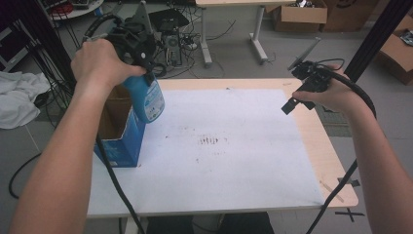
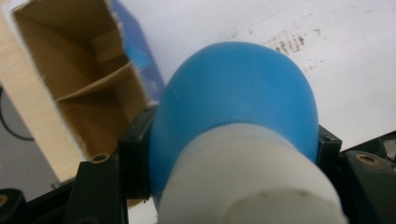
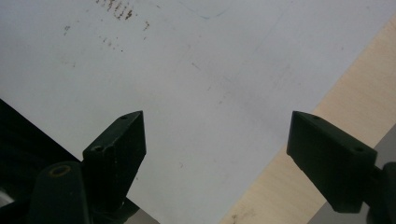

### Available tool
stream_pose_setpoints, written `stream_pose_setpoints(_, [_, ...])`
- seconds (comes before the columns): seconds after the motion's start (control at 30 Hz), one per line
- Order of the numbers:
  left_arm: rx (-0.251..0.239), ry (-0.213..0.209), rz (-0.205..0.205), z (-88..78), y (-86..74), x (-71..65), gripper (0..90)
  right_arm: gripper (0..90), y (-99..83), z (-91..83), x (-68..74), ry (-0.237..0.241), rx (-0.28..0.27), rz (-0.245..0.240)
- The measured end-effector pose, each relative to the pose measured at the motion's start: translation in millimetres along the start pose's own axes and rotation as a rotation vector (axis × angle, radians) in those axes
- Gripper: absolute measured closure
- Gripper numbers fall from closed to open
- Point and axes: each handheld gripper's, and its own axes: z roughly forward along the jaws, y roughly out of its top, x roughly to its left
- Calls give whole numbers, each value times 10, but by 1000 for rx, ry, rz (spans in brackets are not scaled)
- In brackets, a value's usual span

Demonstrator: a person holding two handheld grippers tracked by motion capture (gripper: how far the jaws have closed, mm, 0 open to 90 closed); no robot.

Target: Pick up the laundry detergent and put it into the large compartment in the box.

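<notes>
Left gripper (image 1: 146, 68) clamped on blue bottle (image 1: 148, 100) above open carton (image 1: 117, 131) at table's (image 1: 321, 146) far left, right gripper (image 3: 215, 140) wide and empty: apparently mid-packing, next lowering bottle straight into a compartment.

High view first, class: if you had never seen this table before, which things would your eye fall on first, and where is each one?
The blue bottle stands out at the table's left, clamped in the left gripper and hanging beside the open blue cardboard box. The right gripper is held up over the right edge, jaws open, carrying nothing. Between them the white sheet bears a patch of brown smudges.
</notes>
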Motion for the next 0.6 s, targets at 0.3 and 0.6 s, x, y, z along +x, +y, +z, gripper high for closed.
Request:
stream_pose_setpoints(0.3, [-19, 30, -133, -142, -169, 358, 369, 197, -18, 17, -22, 3, -3, -2])
stream_pose_setpoints(0.6, [-28, 58, -248, -182, -310, 663, 369, 196, -43, 16, -53, 2, -3, 9])
